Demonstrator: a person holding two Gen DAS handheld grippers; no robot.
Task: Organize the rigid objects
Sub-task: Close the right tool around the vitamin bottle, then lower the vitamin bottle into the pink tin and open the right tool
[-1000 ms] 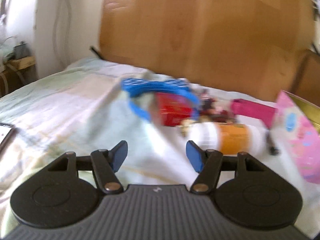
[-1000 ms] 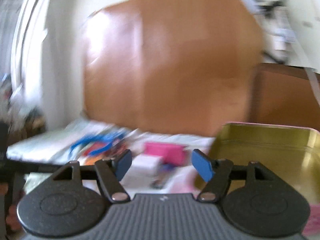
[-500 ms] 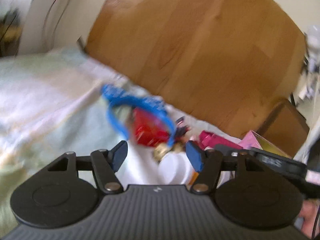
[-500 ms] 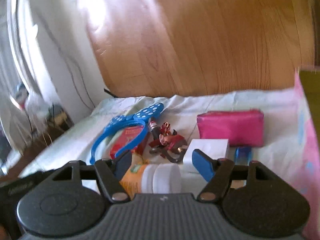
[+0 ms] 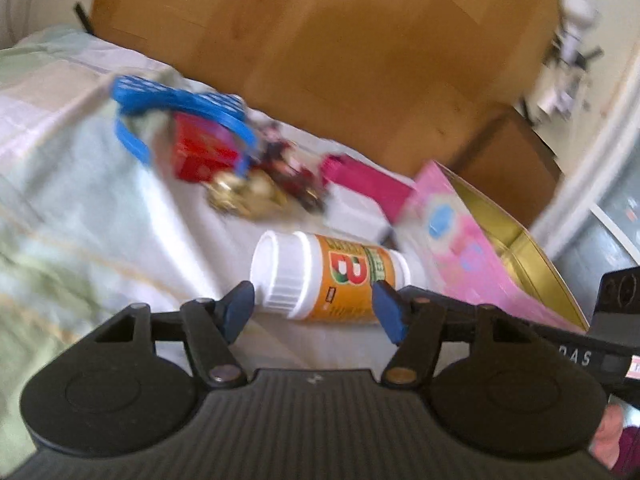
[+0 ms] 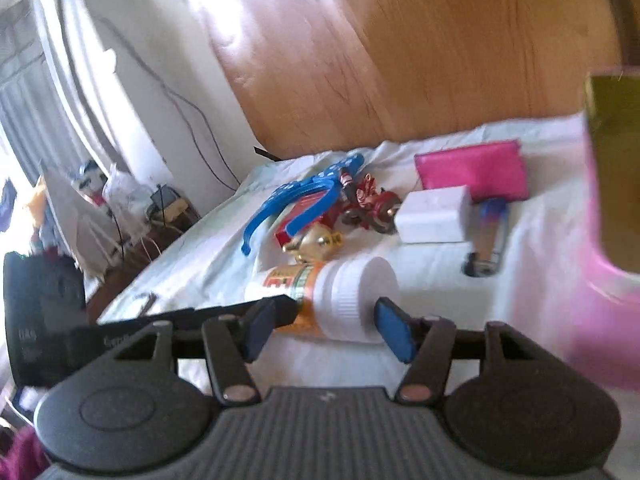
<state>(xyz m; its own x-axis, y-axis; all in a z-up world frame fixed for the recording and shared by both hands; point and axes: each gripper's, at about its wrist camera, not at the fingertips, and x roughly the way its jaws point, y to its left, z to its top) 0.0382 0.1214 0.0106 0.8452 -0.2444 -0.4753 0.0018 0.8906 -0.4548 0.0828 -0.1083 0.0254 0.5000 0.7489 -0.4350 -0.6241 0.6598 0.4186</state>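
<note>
Bottle (image 5: 328, 278) of vitamins lies on the bed (image 5: 80, 216); we hold both tools, left (image 5: 314, 310) and right (image 6: 326, 328), wide open around it, gripping nothing, tin (image 5: 472, 252) at 2 o'clock.

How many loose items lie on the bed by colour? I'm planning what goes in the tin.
Blue: 2, headband and small blue item
Red: 2, box and toy
Pink: 1, pouch
White: 1, box
Gold: 1, bells
Orange: 1, bottle
Total: 8
</note>
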